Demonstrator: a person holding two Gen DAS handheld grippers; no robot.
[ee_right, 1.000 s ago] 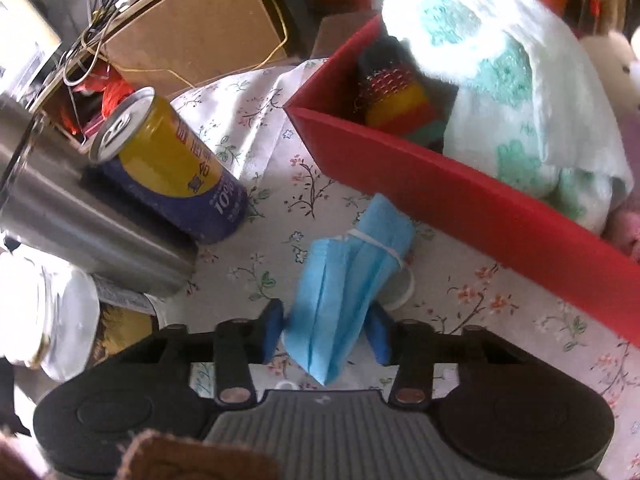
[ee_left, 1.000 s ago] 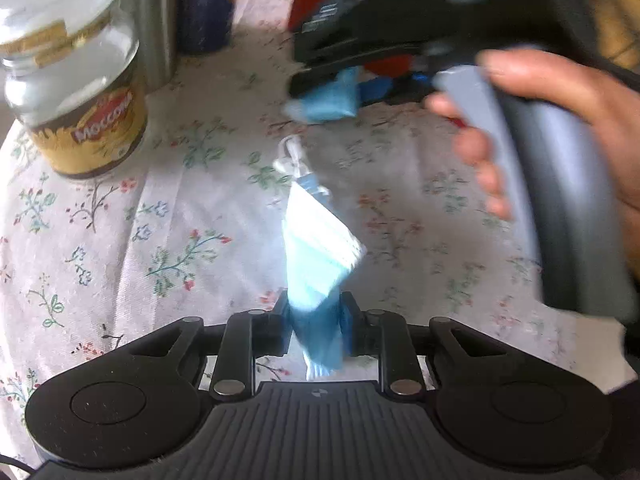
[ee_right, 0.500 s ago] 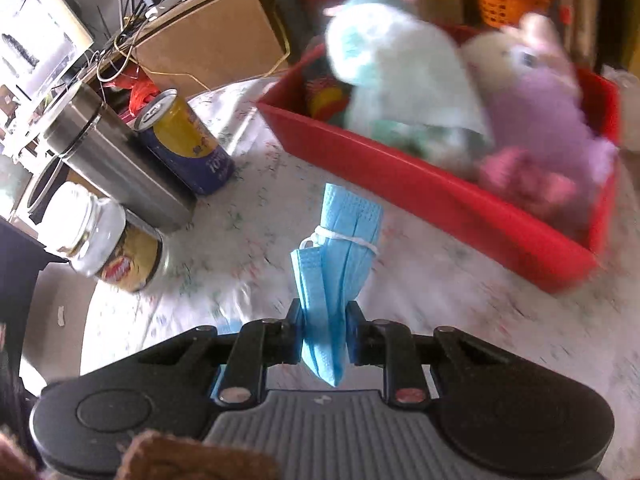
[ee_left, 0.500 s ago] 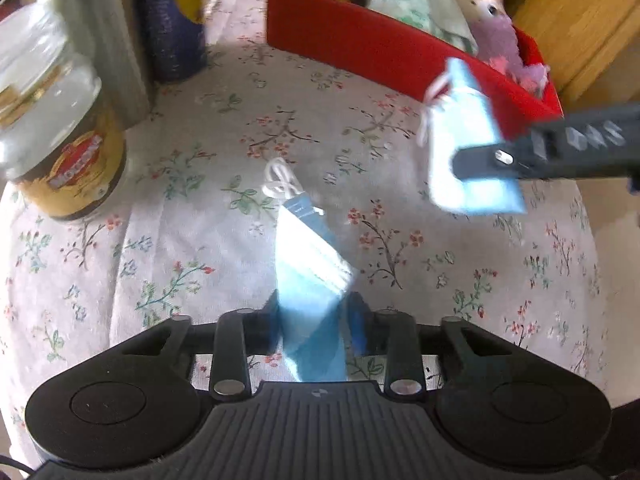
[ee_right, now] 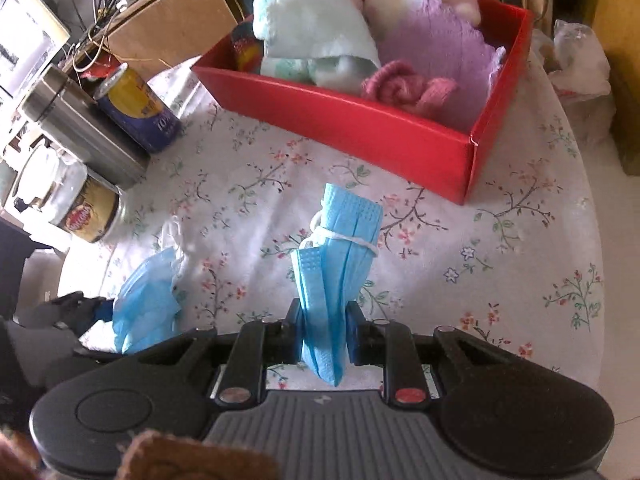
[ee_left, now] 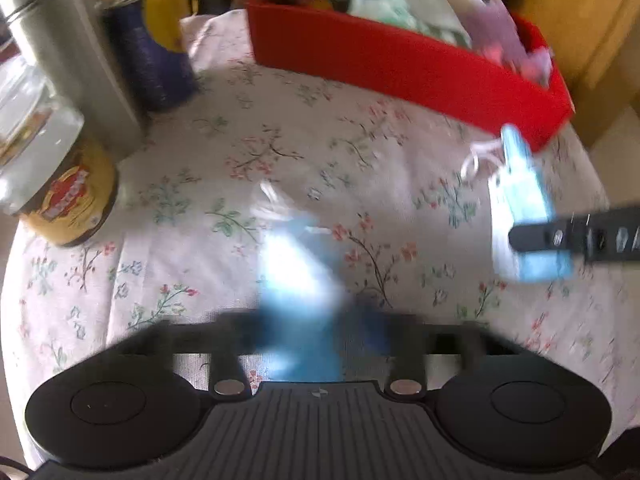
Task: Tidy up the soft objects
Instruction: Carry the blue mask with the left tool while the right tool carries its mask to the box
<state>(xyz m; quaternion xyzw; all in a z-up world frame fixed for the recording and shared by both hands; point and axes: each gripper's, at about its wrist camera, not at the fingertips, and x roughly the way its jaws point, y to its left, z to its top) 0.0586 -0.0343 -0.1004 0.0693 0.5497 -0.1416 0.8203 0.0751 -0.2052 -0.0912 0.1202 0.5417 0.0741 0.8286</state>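
My right gripper (ee_right: 323, 330) is shut on a folded blue face mask (ee_right: 340, 264) bound by its white ear loop, held above the floral tablecloth. It also shows in the left wrist view (ee_left: 524, 208) at the right. My left gripper (ee_left: 316, 330) is blurred and holds a second blue face mask (ee_left: 300, 276), which shows in the right wrist view (ee_right: 146, 304) at lower left. The red box (ee_right: 360, 128) at the back holds a mint plush (ee_right: 316, 28), a purple plush (ee_right: 436, 44) and a pink knit piece (ee_right: 404, 88).
At the left stand a steel tumbler (ee_right: 80, 128), a blue and yellow can (ee_right: 140, 108) and a glass coffee jar (ee_right: 76, 196). The round table's edge (ee_right: 596, 240) curves at the right. A cardboard box (ee_right: 172, 20) and clutter lie behind.
My right gripper has lifted its mask off the table and drawn back to the right of the left one. The left gripper has pulled back with its mask and is now blurred.
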